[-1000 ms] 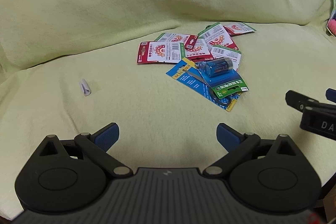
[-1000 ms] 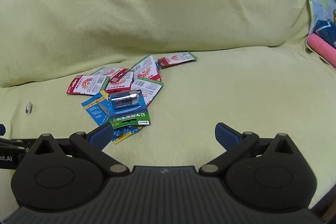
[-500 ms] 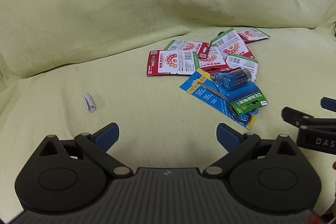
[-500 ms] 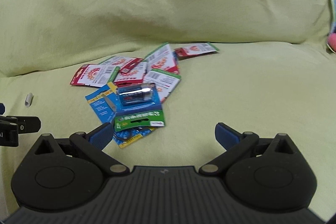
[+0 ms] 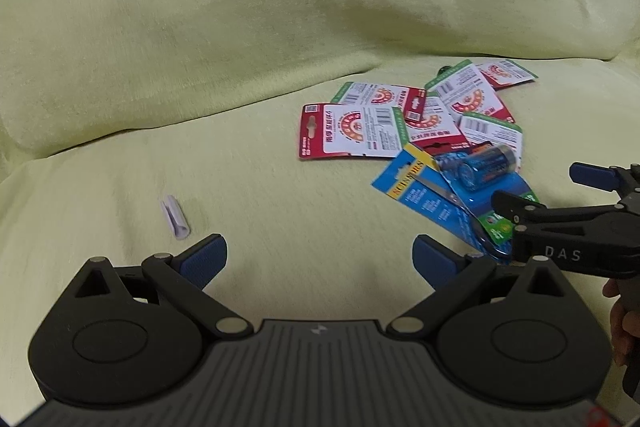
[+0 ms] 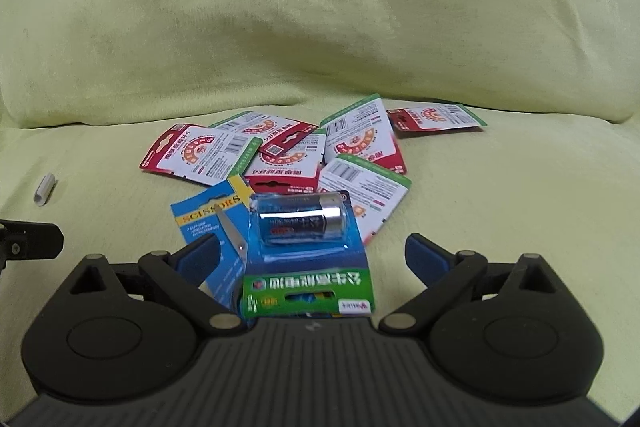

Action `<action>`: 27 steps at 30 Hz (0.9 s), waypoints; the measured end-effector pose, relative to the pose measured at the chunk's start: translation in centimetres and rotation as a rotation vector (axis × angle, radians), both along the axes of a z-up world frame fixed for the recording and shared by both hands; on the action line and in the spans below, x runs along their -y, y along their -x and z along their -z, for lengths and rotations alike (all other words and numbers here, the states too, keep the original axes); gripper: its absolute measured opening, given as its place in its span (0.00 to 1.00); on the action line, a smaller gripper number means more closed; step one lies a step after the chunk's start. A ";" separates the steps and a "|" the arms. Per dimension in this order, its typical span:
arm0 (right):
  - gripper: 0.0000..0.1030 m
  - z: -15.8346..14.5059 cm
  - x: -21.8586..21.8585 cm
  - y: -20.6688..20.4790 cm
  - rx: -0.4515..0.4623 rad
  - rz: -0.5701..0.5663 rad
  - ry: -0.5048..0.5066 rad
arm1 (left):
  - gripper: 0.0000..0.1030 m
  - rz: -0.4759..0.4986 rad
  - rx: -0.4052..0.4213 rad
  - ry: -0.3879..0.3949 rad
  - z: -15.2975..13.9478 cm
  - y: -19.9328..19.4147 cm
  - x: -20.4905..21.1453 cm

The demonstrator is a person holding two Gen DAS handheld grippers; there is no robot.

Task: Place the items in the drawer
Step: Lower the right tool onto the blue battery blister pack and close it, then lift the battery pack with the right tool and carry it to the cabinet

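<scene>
Items: we see a loose heap of carded packets on the green-covered sofa; no drawer shows in either view
Battery pack: it lies on top at the near edge of the heap, blister up, green card end toward our right gripper
Change: over the last second the battery pack has grown large and central in the right wrist view, so we have closed in on it; it now lies between the right jaws
Right jaws: spread wide, one to each side of the battery pack, holding nothing
Left gripper: jaws also wide apart and holding nothing; it hangs left of the battery pack, over bare cover
Meaning: we judge a pickup of the battery pack is being lined up; the heap is on the sofa, not in a drawer
Scissors card: blue, tucked under the battery pack on its left
Red and white cards: fanned out behind the battery pack, overlapping
Clip: small, pale, well left of the battery pack, alone
</scene>
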State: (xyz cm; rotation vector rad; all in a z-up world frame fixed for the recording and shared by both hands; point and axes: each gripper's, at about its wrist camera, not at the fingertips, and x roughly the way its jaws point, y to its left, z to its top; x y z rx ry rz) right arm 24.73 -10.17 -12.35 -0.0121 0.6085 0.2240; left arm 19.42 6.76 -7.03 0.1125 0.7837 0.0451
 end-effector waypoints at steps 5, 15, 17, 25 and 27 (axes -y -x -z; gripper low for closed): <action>0.92 0.8 -0.3 -1.4 -0.001 -0.015 0.007 | 0.97 -0.003 -0.007 0.003 0.9 -1.2 -0.4; 0.73 2.0 -1.3 -4.4 -0.014 -0.037 0.026 | 0.97 -0.012 -0.023 0.008 2.1 -2.2 -0.6; 0.71 2.3 -1.5 -4.7 -0.022 -0.043 0.029 | 0.97 -0.015 -0.023 0.010 2.1 -2.2 -0.8; 0.60 2.5 -1.5 -4.8 -0.025 -0.066 0.026 | 0.97 -0.020 -0.030 0.010 2.1 -2.1 -0.6; 0.60 2.0 -1.1 -4.1 -0.024 -0.074 0.019 | 0.97 -0.018 -0.028 0.012 2.0 -1.9 -0.6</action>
